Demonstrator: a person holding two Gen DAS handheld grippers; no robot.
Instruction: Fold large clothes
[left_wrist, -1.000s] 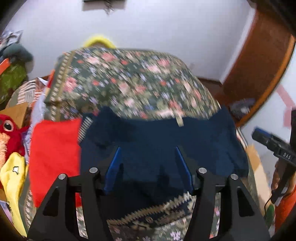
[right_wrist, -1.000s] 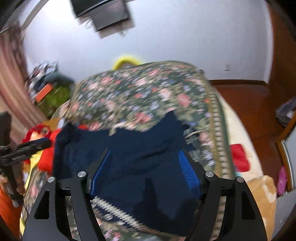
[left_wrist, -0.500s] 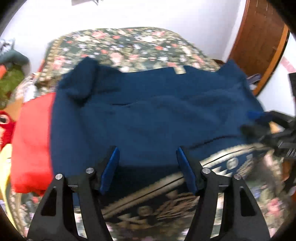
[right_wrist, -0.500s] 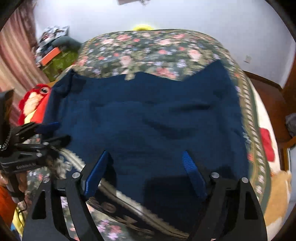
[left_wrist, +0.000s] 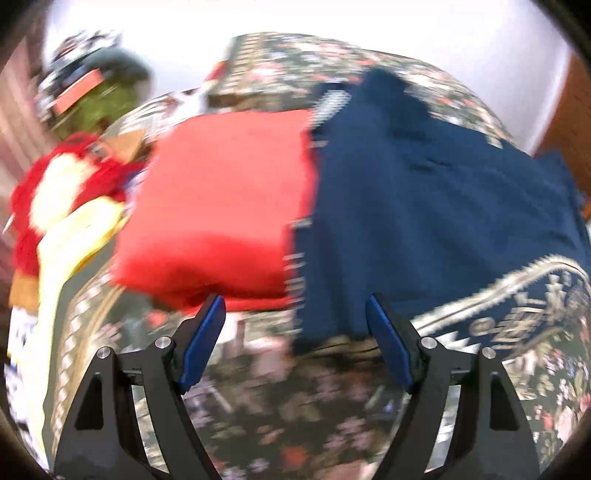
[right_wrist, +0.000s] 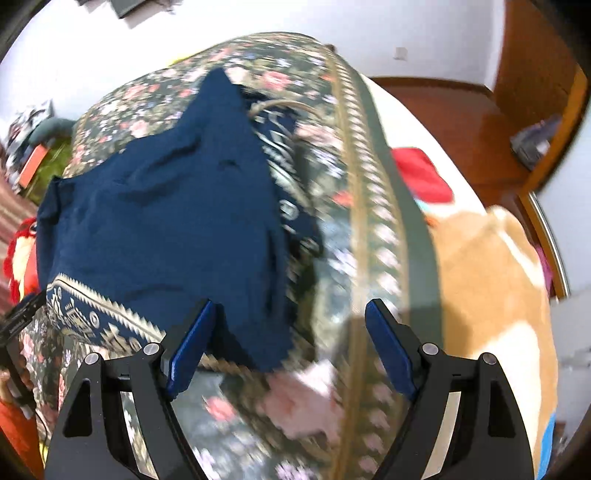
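A large navy garment (left_wrist: 436, 206) with a gold-patterned border lies spread on the floral bed cover (left_wrist: 295, 417). It also shows in the right wrist view (right_wrist: 159, 218). My left gripper (left_wrist: 295, 321) is open and empty, above the garment's near left corner. My right gripper (right_wrist: 291, 325) is open and empty, above the garment's near right corner. The left gripper's tip (right_wrist: 18, 317) shows at the left edge of the right wrist view.
A folded red cloth (left_wrist: 221, 206) lies beside the garment's left edge. A red and yellow plush toy (left_wrist: 62, 199) sits further left. A tan blanket (right_wrist: 491, 295) and a red item (right_wrist: 421, 173) lie at the bed's right side. A wooden door (right_wrist: 535, 62) stands beyond.
Both grippers have swung outward, the left one left and the right one right, from the garment's middle to its near corners. The views are motion-blurred. The jaws stayed open.
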